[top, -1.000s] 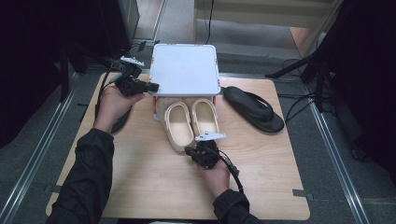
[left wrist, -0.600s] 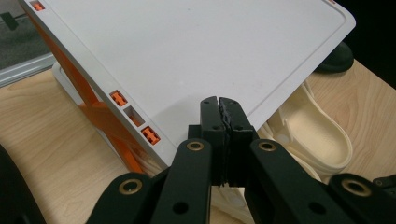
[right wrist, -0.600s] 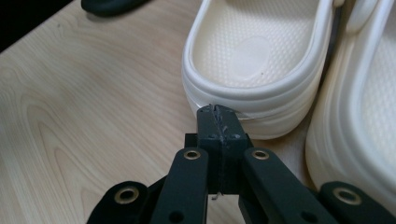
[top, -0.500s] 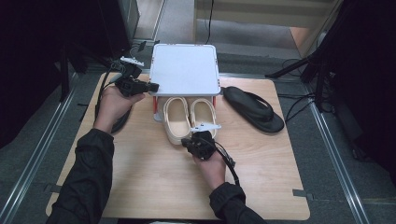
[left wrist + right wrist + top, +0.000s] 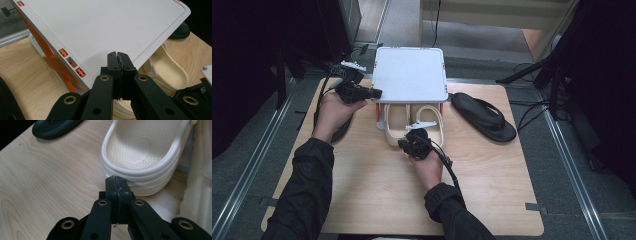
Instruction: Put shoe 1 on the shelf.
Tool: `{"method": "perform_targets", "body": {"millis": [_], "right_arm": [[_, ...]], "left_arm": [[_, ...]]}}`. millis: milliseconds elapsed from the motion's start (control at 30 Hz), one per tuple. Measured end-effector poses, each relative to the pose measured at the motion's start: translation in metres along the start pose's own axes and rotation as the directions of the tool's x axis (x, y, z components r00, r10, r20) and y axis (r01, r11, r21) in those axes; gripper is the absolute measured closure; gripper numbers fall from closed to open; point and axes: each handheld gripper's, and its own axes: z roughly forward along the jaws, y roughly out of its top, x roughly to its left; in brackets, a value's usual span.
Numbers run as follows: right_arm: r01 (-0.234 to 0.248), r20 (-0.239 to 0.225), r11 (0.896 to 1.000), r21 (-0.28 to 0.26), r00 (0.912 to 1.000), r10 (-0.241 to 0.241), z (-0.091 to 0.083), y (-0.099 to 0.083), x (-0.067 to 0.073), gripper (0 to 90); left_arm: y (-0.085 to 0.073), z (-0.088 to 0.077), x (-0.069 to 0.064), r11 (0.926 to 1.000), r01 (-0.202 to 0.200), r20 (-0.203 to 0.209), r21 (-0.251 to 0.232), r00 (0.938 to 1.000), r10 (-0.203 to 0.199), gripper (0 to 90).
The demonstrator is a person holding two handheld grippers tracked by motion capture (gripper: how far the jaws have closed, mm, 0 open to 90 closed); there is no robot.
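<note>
Two cream clogs [image 5: 414, 122], one black sandal [image 5: 482, 116] and one white rack [image 5: 409, 75] are sitting on the bench [image 5: 377, 190].

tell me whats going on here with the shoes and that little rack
A person works at a wooden table with a gripper in each hand. The right gripper, jaws shut, has its tips at the heel of a cream clog, apparently nudging the pair under a small white shoe rack. The left gripper, also shut and holding nothing, sits at the rack's edge, perhaps steadying it. A black sandal lies to the right of the rack.
</note>
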Motion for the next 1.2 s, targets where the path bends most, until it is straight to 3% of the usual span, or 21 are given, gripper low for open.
{"method": "perform_targets", "body": {"millis": [233,333,467,633,700,900,1200], "right_arm": [[-0.02,0.037,1.0,0.004,0.9991,0.02,0.012,0.015,0.001,90.0],[-0.042,0.024,0.999,0.004,0.9988,0.042,0.018,0.021,-0.002,90.0],[-0.034,0.049,0.999,0.001,0.9982,0.034,0.023,0.028,-0.004,90.0],[-0.058,0.056,0.998,-0.007,0.9968,0.058,0.029,0.035,-0.009,90.0],[-0.073,0.032,0.997,-0.006,0.9968,0.073,0.029,0.037,-0.01,90.0],[-0.051,0.009,0.998,-0.021,0.9987,0.051,0.01,0.038,-0.008,90.0],[-0.005,-0.016,0.999,-0.038,0.9999,0.004,-0.025,0.022,-0.004,90.0]], "left_arm": [[0.0,0.0,0.0,1.0,0.003,0.002,0.0,1.0,-0.003,89.9],[0.0,0.0,-0.001,1.0,-0.001,-0.001,0.001,1.0,0.001,89.9],[0.0,0.0,-0.001,1.0,-0.001,0.001,0.001,1.0,0.001,89.9],[0.0,0.0,-0.001,1.0,-0.004,-0.004,0.0,1.0,0.004,89.9],[0.0,0.0,-0.001,1.0,-0.001,-0.002,0.0,1.0,0.001,89.9],[0.0,0.0,0.0,1.0,0.004,0.001,-0.003,1.0,-0.004,89.9],[0.0,0.0,0.0,1.0,0.008,0.002,-0.002,1.0,-0.008,89.9]]}}
